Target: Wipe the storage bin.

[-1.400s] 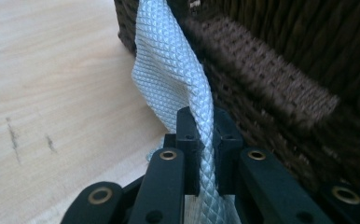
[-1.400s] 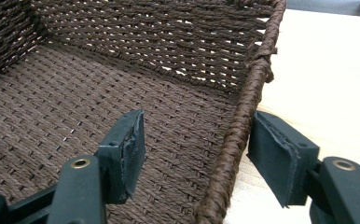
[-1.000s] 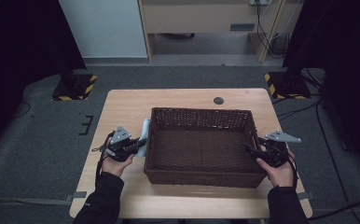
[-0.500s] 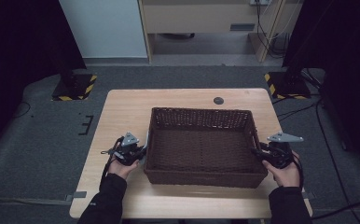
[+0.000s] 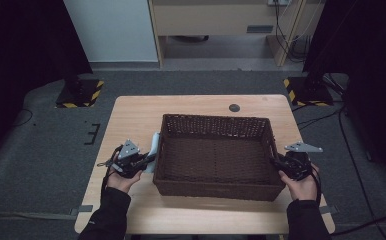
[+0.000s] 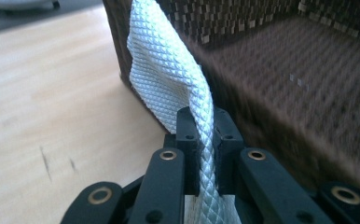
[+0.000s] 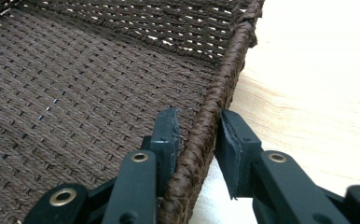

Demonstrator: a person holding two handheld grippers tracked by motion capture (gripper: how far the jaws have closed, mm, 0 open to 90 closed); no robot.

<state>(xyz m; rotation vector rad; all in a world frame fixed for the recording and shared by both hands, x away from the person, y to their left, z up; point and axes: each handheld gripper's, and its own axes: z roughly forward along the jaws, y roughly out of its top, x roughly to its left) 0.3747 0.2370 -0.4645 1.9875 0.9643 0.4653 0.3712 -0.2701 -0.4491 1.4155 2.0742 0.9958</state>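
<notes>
At the left edge of the wooden table [image 5: 131, 112], we see the left gripper [image 5: 148, 158] held in the person's left hand [image 5: 122, 179], its jaws pressed together on a white diamond-patterned cloth [image 6: 169, 74]. In the left gripper view the cloth runs up from between the two black pads and lies against the outer left wall of the woven basket [image 5: 216, 187]; in the high view it shows as a pale strip [image 5: 154, 145] just beside that wall.

The dark brown basket sits at the middle of the table, nearer the front edge than the back. Its woven floor [image 7: 52, 84] carries no objects. A small dark round disc [image 5: 234, 107] lies on the table behind the basket, near the back edge and well apart from both grippers.

At the right, the right gripper [image 7: 197, 135], held in the right hand [image 5: 301, 184], straddles the basket's braided right rim [image 7: 215, 102]: one jaw stands inside the basket, the other outside over the table. We note that these jaws have just been closing; the inner pad meets the rim, while a slim gap remains at the outer pad.
</notes>
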